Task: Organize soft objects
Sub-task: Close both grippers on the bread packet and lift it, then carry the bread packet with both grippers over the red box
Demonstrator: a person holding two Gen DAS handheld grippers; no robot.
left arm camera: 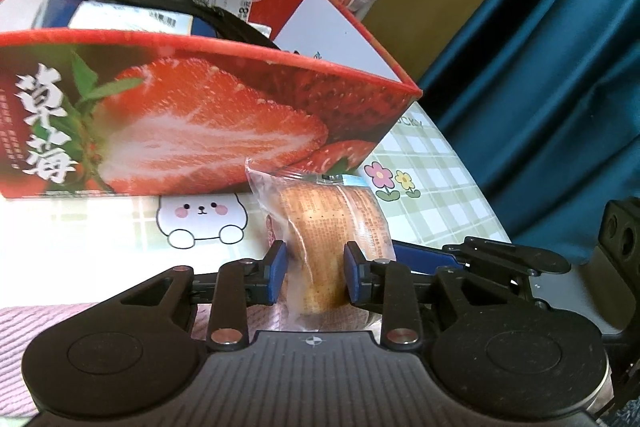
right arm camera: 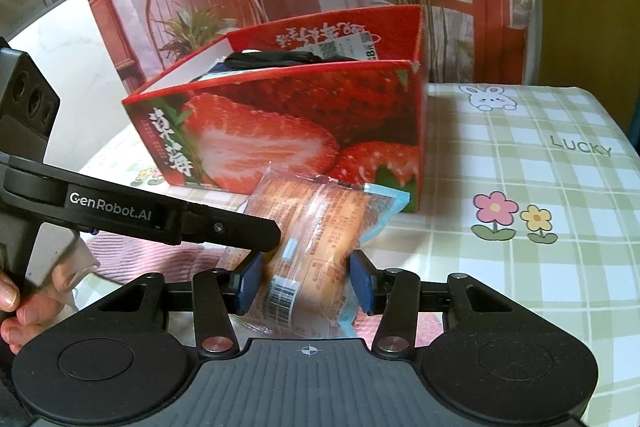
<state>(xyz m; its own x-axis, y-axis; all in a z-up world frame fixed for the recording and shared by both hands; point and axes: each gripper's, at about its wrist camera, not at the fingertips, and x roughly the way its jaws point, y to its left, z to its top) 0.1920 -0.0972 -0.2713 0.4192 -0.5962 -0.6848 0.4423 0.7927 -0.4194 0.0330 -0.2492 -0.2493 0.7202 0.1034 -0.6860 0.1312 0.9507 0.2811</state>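
Left claw and right claw are both clenched on one wrapped bread packet, held just before the strawberry box, away from the worktop edges. Advice: grip lightly; the crinkly film slips and the loaf crushes. The box is stiff, glossy card.

Box front: 草莓 is printed in white on the strawberry box, at 9 o'clock of its face.
Gripper arm: "GenRobot.AI" is printed in white on the left gripper.
Tablecloth: "LUCKY" is written on the tablecloth, at 3 o'clock.
Snack pack: a barcode is carried on the snack pack; its small print cannot be read.
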